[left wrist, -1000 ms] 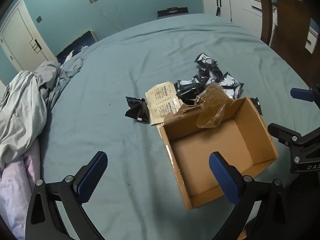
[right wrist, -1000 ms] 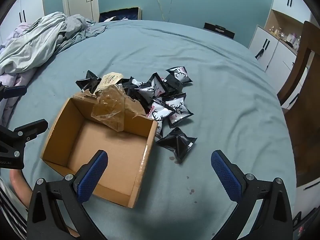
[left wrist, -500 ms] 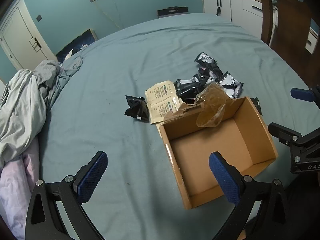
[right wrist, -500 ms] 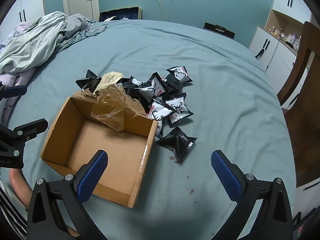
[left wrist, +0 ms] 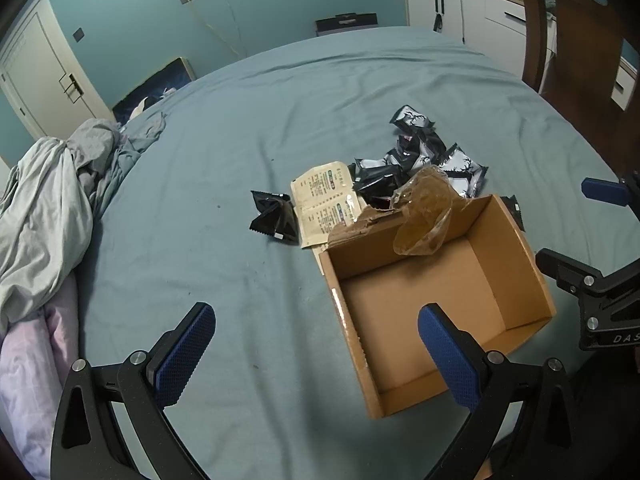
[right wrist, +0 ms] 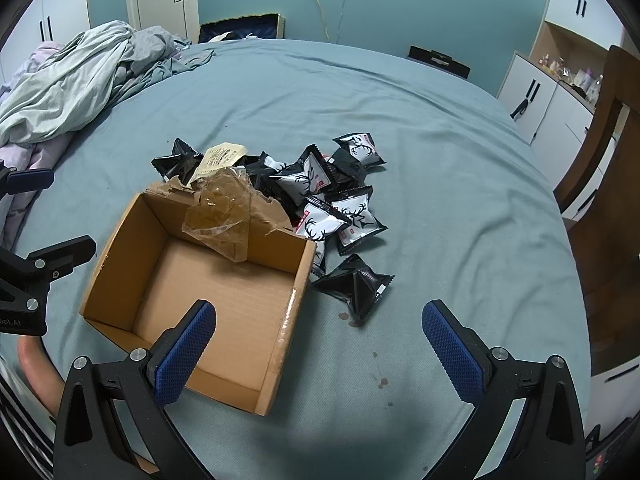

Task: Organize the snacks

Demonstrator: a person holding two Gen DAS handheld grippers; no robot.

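An open, empty cardboard box sits on a blue-green bed sheet, with torn tape hanging over its far wall. Several black-and-white snack packets lie piled beyond and right of the box. One black packet and a beige packet lie left of the pile. Another black packet lies by the box's right wall. My left gripper is open and empty, near the box's left wall. My right gripper is open and empty, over the box's right corner.
Crumpled grey and pink bedding lies at the bed's left side. White cabinets and a wooden chair stand to the right. Small dark stains mark the sheet near the right gripper.
The left wrist view has shifted slightly, so the bedding sits further left. The grippers stay open and the box and packets have not moved.
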